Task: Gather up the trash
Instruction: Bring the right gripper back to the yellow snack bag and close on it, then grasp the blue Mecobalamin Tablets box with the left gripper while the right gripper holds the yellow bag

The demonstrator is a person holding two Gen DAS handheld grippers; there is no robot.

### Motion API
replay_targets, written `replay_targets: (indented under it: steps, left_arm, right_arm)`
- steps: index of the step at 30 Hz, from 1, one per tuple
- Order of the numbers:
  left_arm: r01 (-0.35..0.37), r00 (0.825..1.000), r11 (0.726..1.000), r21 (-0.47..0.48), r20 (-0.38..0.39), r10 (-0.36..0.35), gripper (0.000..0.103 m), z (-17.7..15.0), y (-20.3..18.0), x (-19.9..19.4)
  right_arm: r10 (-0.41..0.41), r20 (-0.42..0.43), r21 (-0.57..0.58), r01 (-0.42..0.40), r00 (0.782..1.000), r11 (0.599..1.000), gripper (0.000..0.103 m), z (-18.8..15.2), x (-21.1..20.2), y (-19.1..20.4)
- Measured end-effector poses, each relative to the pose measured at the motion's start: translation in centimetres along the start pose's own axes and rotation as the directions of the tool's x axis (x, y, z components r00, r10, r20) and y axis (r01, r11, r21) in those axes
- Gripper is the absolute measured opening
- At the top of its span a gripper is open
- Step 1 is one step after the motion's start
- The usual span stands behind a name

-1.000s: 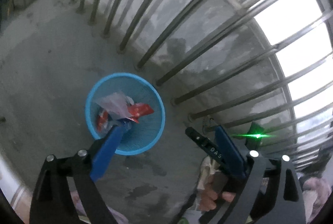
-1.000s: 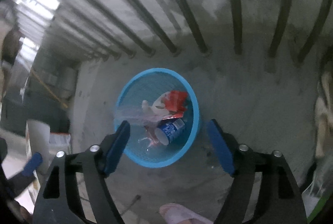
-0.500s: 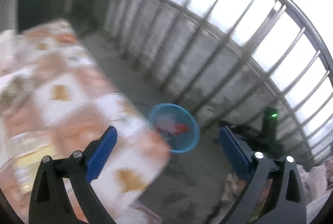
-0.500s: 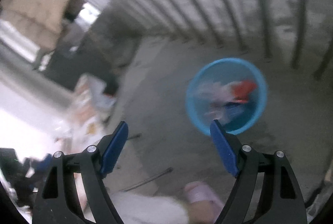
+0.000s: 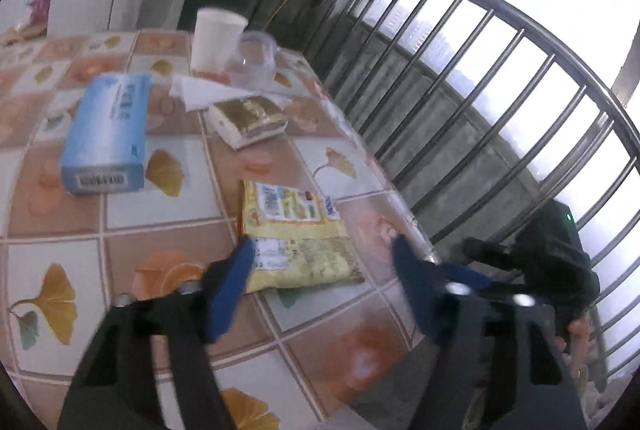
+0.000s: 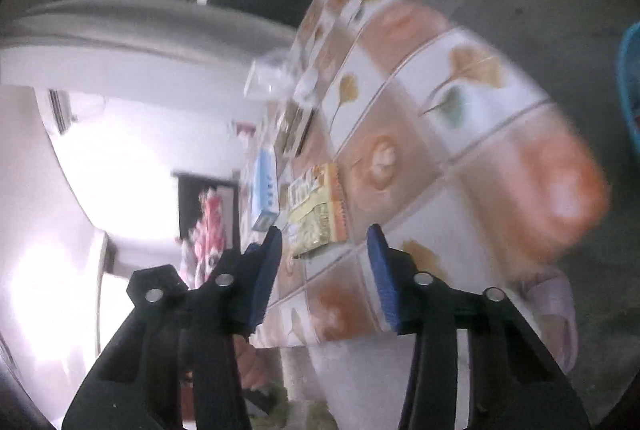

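Observation:
A yellow snack packet (image 5: 296, 234) lies flat on the tiled-pattern tablecloth (image 5: 168, 206), near the table's right edge. My left gripper (image 5: 322, 250) hovers just short of it. Its jaws are closing and nothing is pressed between the blue pads (image 5: 228, 282). In the tilted right wrist view the same packet (image 6: 316, 214) shows beyond my right gripper (image 6: 325, 234), whose jaws are also closing on nothing. The blue mesh basket (image 6: 630, 82) stands on the floor at the far right edge. The right gripper's black body (image 5: 540, 262) appears right of the table.
On the table are a blue tissue box (image 5: 106, 134), a gold and white packet (image 5: 248, 118), a white tissue (image 5: 196, 90), a white paper cup (image 5: 216, 42) and a clear plastic cup (image 5: 252, 62). A metal railing (image 5: 480, 102) runs along the right. A slipper (image 6: 556, 314) is on the floor.
Both views swung away from the blue basket on the floor and up to the table. Both pairs of jaws now stand narrower than before.

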State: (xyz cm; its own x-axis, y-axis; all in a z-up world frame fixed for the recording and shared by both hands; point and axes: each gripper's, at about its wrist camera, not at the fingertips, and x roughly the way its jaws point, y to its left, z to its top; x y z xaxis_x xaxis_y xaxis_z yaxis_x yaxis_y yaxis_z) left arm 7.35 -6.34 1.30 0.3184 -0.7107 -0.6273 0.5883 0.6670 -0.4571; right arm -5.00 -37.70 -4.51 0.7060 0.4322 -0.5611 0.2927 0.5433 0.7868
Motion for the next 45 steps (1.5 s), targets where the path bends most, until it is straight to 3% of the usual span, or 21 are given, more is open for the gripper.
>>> replay_targets:
  steps: [4, 7, 12, 19, 25, 27, 31, 35, 36, 37, 38, 39, 40, 42, 45]
  left_arm:
    - [0.014, 0.997, 1.0, -0.01, -0.075, -0.014, 0.032, -0.1, 0.3, 2.6]
    - [0.016, 0.993, 1.0, -0.004, -0.115, -0.016, 0.025, -0.4, 0.1, 4.5]
    - [0.062, 0.989, 0.998, -0.029, -0.134, -0.065, 0.024, -0.8, 1.3, 5.3]
    - [0.124, 0.983, 0.99, -0.063, -0.13, -0.132, 0.024, -1.2, 2.4, 5.1]
    - [0.172, 0.975, 0.981, -0.087, -0.128, -0.182, 0.023, -1.4, 3.2, 5.1]
    - [0.176, 0.975, 0.981, -0.079, -0.12, -0.185, 0.023, -1.6, 3.3, 5.0]
    - [0.174, 0.978, 0.982, -0.068, -0.105, -0.181, 0.024, -1.8, 3.6, 4.4]
    - [0.12, 0.992, 0.993, -0.01, -0.033, -0.12, 0.026, -0.8, 3.9, 2.4]
    - [0.094, 0.996, 0.996, 0.002, -0.01, -0.094, 0.036, -0.3, 3.9, 1.9]
    - [0.047, 0.999, 0.999, 0.012, 0.027, -0.047, 0.058, 0.3, 4.2, 1.0]
    - [-0.012, 0.997, 1.0, 0.011, 0.072, 0.011, 0.071, 0.9, 4.6, 0.2]
    - [-0.066, 0.991, 0.998, 0.003, 0.115, 0.066, 0.09, 1.4, 5.0, -0.5]
    - [-0.139, 0.976, 0.99, -0.008, 0.167, 0.138, 0.098, 2.0, 5.5, -1.2]
    - [-0.27, 0.941, 0.963, -0.018, 0.209, 0.267, 0.098, 3.2, 6.5, -1.7]
    - [-0.45, 0.88, 0.892, -0.038, 0.154, 0.45, 0.098, 5.0, 8.5, -0.6]
  right_arm:
    - [-0.066, -0.053, -0.003, 0.066, 0.996, 0.998, 0.038, 1.1, 3.1, 0.7]
    - [-0.131, -0.092, -0.031, 0.128, 0.987, 0.991, 0.037, 1.1, 5.0, 1.4]
    - [-0.127, -0.144, -0.053, 0.12, 0.981, 0.991, 0.027, 1.4, 7.5, 2.1]
    - [-0.147, -0.149, -0.101, 0.132, 0.978, 0.986, 0.023, 1.8, 10.3, 3.5]
    - [-0.254, -0.124, -0.217, 0.223, 0.959, 0.95, 0.023, 1.0, 11.6, 6.2]
    - [-0.309, -0.094, -0.257, 0.277, 0.947, 0.926, 0.014, 0.5, 12.3, 7.0]
    - [-0.357, -0.042, -0.316, 0.327, 0.933, 0.891, 0.011, -0.5, 13.0, 7.9]
    - [-0.389, -0.003, -0.345, 0.364, 0.921, 0.865, 0.007, -1.2, 12.7, 7.8]
    - [-0.385, -0.003, -0.342, 0.361, 0.923, 0.868, 0.007, -1.3, 12.6, 7.7]
    - [-0.382, -0.003, -0.338, 0.359, 0.924, 0.87, 0.007, -1.3, 12.6, 7.6]
    - [-0.379, -0.004, -0.335, 0.356, 0.925, 0.872, 0.007, -1.2, 12.1, 7.3]
    - [-0.378, -0.003, -0.331, 0.355, 0.926, 0.874, 0.007, -1.2, 12.1, 7.2]
    - [-0.376, -0.004, -0.329, 0.354, 0.926, 0.875, 0.007, -1.1, 11.3, 6.9]
    - [-0.373, -0.002, -0.324, 0.353, 0.928, 0.878, 0.007, -1.0, 11.3, 6.7]
    - [-0.367, 0.002, -0.318, 0.349, 0.93, 0.881, 0.007, -1.1, 11.2, 6.5]
